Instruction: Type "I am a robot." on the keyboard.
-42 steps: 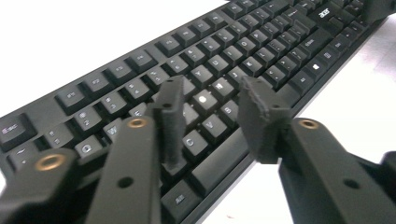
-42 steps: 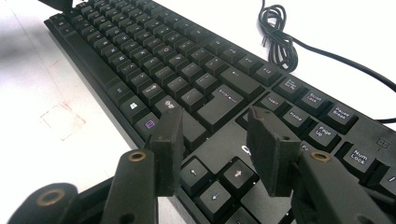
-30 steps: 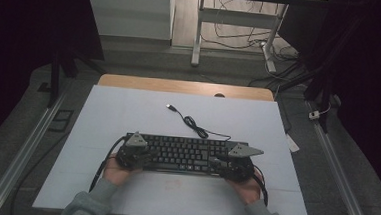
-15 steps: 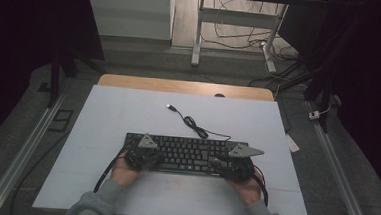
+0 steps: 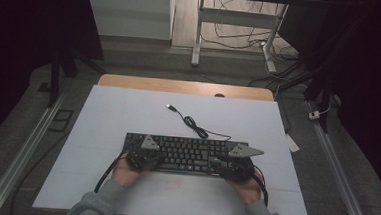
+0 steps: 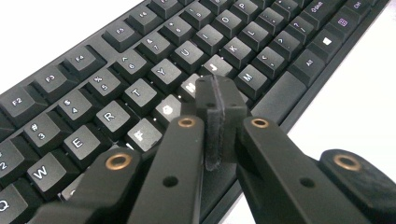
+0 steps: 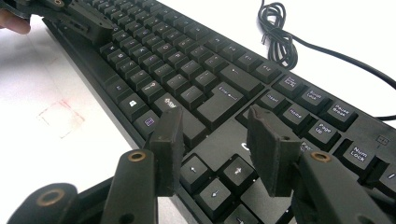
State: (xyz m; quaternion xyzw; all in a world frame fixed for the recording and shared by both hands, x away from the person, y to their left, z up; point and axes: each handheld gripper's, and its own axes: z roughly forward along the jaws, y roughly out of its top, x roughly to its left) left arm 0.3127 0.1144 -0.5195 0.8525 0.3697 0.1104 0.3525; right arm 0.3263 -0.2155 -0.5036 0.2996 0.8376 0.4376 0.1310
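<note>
A black keyboard [image 5: 188,152] lies across the near middle of the white mat, and its black cable [image 5: 193,122] coils toward the back and ends in a USB plug [image 5: 170,107]. My left gripper [image 5: 145,157] hovers over the keyboard's left half. In the left gripper view the keyboard [image 6: 140,84] lies under that gripper [image 6: 218,91], whose jaws are pressed together with nothing between them, tips just over the G and H keys. My right gripper [image 5: 230,167] sits over the keyboard's right end. In the right gripper view it [image 7: 217,126] stands open above the arrow keys [image 7: 215,175], holding nothing.
The white mat [image 5: 128,113] covers a table with a wooden strip [image 5: 180,86] at the back. A faint red square mark [image 7: 60,119] lies on the mat in front of the keyboard. Metal rails [image 5: 23,152] run along both sides. Desk legs and loose cables sit on the floor beyond.
My left gripper has shifted a little to the right along the keyboard. The right gripper and the keyboard have stayed put.
</note>
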